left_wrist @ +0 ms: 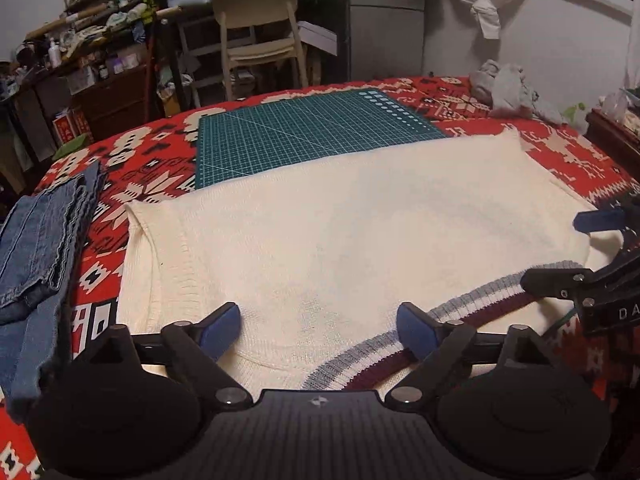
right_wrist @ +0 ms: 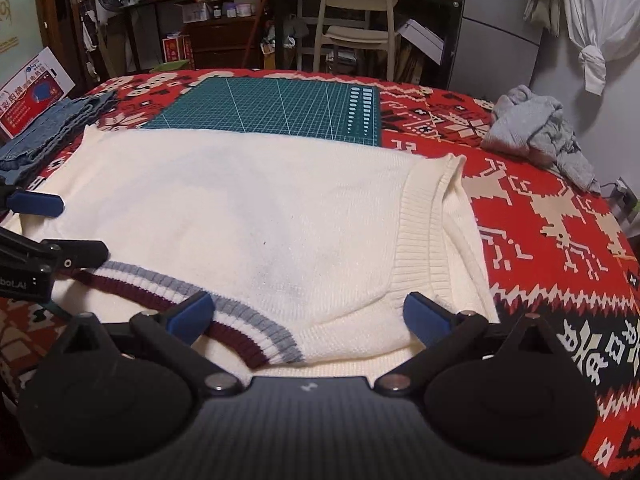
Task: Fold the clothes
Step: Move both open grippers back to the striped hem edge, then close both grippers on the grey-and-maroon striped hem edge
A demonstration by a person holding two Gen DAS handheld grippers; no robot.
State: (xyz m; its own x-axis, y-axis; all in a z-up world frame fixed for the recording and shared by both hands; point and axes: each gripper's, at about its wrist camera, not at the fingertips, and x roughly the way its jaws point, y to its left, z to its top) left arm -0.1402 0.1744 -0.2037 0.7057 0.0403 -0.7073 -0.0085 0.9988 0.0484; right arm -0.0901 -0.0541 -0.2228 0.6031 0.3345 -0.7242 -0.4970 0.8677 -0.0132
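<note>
The sweater is cream knit, fine and matt, with coarser ribbing at its armhole and striped collar. The tablecloth looks like a woven red patterned cloth. The mat is smooth green plastic with a slight sheen. The jeans at the left are blue denim with frayed edges. The fingers carry smooth blue pads on matt black plastic, joined with shiny metal pins.
</note>
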